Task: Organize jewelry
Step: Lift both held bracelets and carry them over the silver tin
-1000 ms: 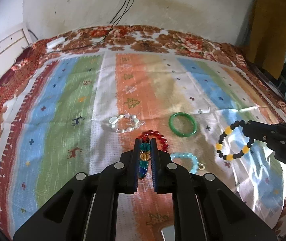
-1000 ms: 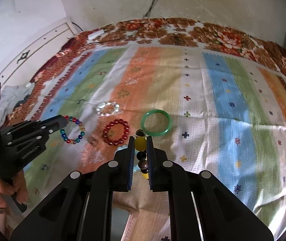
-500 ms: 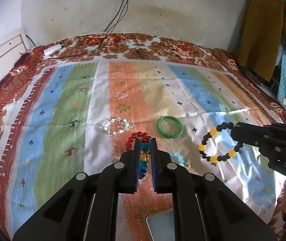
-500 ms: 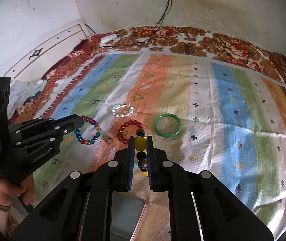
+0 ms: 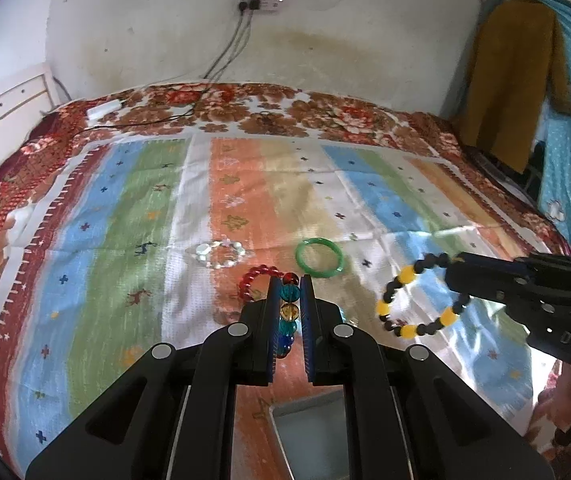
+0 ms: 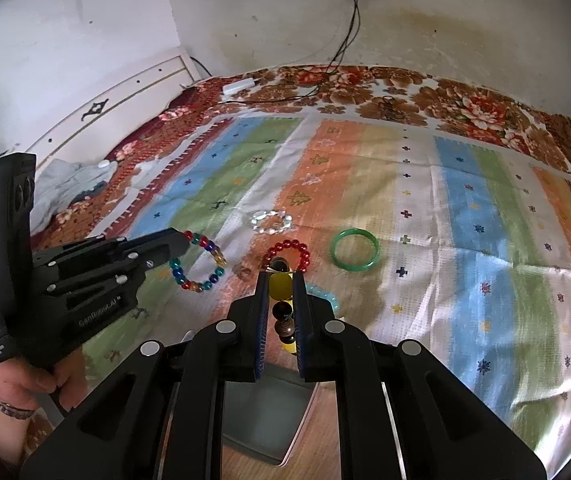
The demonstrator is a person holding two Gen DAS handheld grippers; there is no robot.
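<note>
Two grippers each clamp a bracelet between closed fingers: left gripper [image 5: 289, 292] pinches the multicoloured glass-bead bracelet [image 6: 199, 262], right gripper [image 6: 281, 288] the black-and-yellow bead bracelet [image 5: 421, 296]. At twelve o'clock beyond lies a green jade bangle [image 5: 319, 257].

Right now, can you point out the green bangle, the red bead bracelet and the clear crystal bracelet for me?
green bangle [image 6: 355, 250]: right wrist view, on its lower left rim.
red bead bracelet [image 6: 291, 245]: right wrist view, on the far beads.
clear crystal bracelet [image 5: 205, 250]: left wrist view, on a large left bead.

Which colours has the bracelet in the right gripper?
Black and yellow beads; the left wrist view shows it best.
</note>
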